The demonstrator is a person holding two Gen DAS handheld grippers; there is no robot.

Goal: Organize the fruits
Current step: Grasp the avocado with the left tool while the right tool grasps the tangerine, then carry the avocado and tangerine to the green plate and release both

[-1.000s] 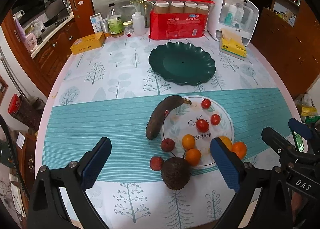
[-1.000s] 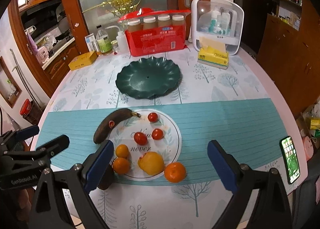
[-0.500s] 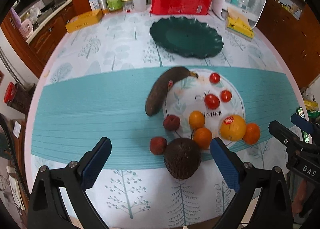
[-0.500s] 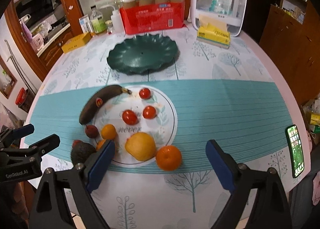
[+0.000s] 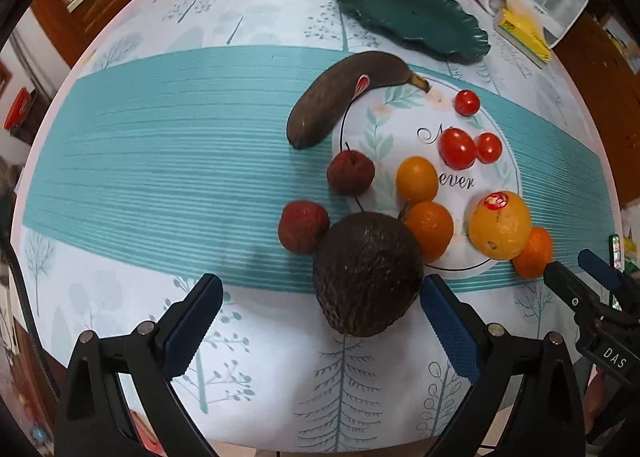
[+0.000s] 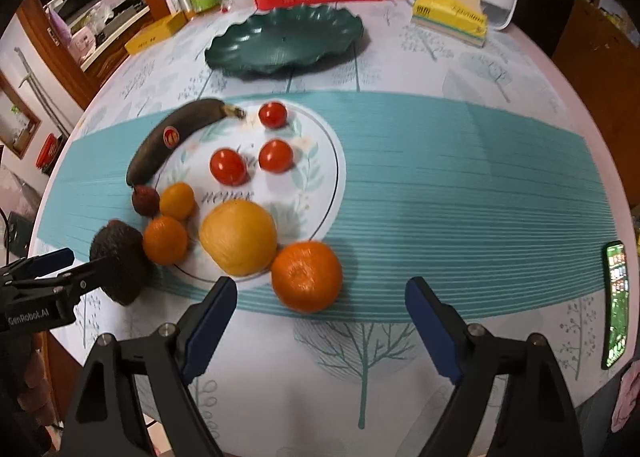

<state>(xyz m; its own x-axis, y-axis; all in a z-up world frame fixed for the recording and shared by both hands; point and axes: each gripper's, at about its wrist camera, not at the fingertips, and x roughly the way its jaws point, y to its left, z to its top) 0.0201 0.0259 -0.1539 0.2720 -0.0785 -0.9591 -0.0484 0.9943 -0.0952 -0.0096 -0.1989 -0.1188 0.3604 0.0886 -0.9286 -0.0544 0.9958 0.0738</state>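
Both claws lower, gaping: left [image 5: 320,321] over avocado [image 5: 366,273]

Dark brown avocado [image 5: 366,275], blackened banana [image 5: 340,95], red tomatoes [image 6: 228,166], orange mandarin [image 6: 307,276], dark green plate [image 6: 286,41], teal-striped cloth [image 6: 460,185].

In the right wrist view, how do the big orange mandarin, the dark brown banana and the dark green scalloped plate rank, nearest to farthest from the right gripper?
From the right gripper:
1. Big orange mandarin: just ahead, on the teal stripe.
2. Dark brown banana: further, to the left.
3. Dark green scalloped plate: farthest, toward the table's back.
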